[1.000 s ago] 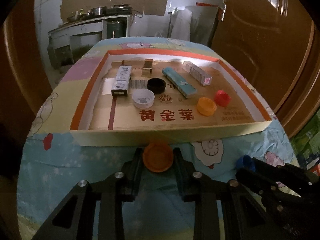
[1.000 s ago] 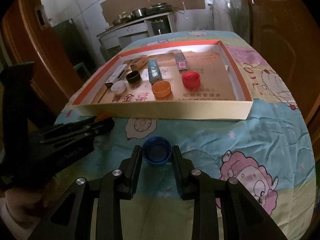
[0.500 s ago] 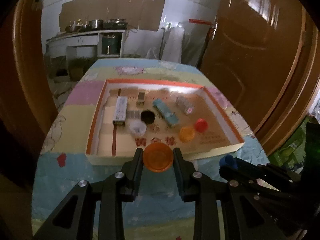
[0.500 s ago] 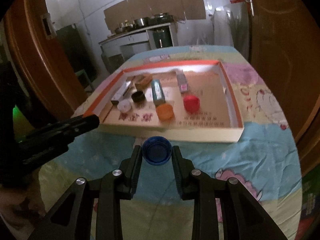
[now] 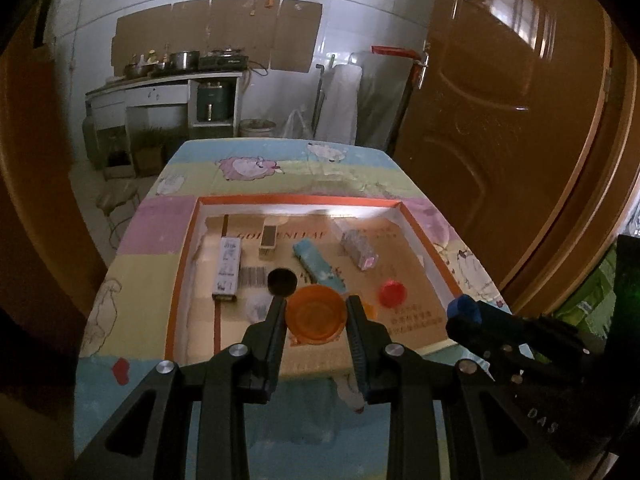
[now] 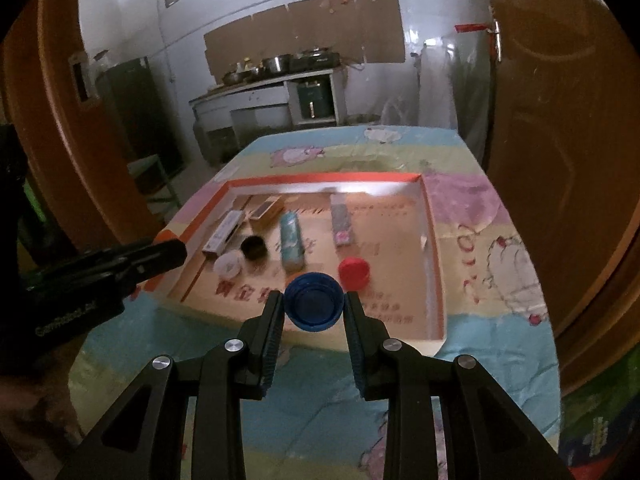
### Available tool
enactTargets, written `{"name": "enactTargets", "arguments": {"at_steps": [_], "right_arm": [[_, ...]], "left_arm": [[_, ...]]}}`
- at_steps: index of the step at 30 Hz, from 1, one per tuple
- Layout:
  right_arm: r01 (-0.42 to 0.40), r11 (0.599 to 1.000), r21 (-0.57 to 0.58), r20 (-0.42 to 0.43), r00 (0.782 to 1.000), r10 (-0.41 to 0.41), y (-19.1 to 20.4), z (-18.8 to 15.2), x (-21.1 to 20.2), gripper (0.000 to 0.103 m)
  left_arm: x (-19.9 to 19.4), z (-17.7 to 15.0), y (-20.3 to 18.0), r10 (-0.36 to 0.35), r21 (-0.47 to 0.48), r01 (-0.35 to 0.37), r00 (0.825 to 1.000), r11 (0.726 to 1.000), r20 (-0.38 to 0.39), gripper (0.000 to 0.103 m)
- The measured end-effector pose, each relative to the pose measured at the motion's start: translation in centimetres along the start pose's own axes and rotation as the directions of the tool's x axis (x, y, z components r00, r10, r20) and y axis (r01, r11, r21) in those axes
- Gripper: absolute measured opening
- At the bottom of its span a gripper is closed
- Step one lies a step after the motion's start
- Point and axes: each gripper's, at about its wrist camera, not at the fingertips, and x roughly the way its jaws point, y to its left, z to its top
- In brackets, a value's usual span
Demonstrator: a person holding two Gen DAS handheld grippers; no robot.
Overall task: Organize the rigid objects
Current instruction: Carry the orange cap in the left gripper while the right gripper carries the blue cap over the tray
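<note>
My left gripper (image 5: pixel 316 314) is shut on an orange cap (image 5: pixel 316 314) and holds it in the air above the near part of the shallow cardboard tray (image 5: pixel 424 240). My right gripper (image 6: pixel 314 306) is shut on a blue cap (image 6: pixel 314 306), also lifted above the tray's (image 6: pixel 434 248) near edge. It shows at the right of the left wrist view (image 5: pixel 464 308). In the tray lie a red cap (image 6: pixel 354 272), a black cap (image 6: pixel 253 247), a white cap (image 6: pixel 228 265), a teal box (image 6: pixel 291 240) and other small boxes.
The tray sits on a table with a cartoon-print cloth (image 6: pixel 500 248). A brown door (image 5: pixel 500 120) stands at the right. A kitchen counter with pots (image 5: pixel 176 76) is at the back. A chair (image 5: pixel 120 200) stands left of the table.
Both grippers have risen from the cloth with their caps and now hang higher over the tray's near edge. The view of the tray has dropped and shrunk.
</note>
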Motion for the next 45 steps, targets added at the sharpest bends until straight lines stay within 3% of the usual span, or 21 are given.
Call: {"name": "enactTargets", "arguments": {"at_steps": [16, 30, 45], "right_arm": [[0.043, 0.999, -0.033, -0.001, 0.999, -0.043, -3.5, 4.2, 3.7, 0.031], [0.044, 0.993, -0.11, -0.063, 0.997, -0.051, -4.9, 7.6, 9.1, 0.031], [0.018, 0.995, -0.097, -0.133, 0.991, -0.031, -6.3, 10.6, 14.6, 0.031]], "left_arm": [[5.9, 4.7, -2.1, -0.032, 0.058, 0.033, 0.999, 0.998, -0.028, 0.03], [11.8, 7.6, -2.0, 0.01, 0.089, -0.003, 0.997, 0.996, -0.079, 0.03], [16.5, 9.1, -0.7, 0.055, 0.081, -0.044, 0.99, 0.996, -0.132, 0.03]]}}
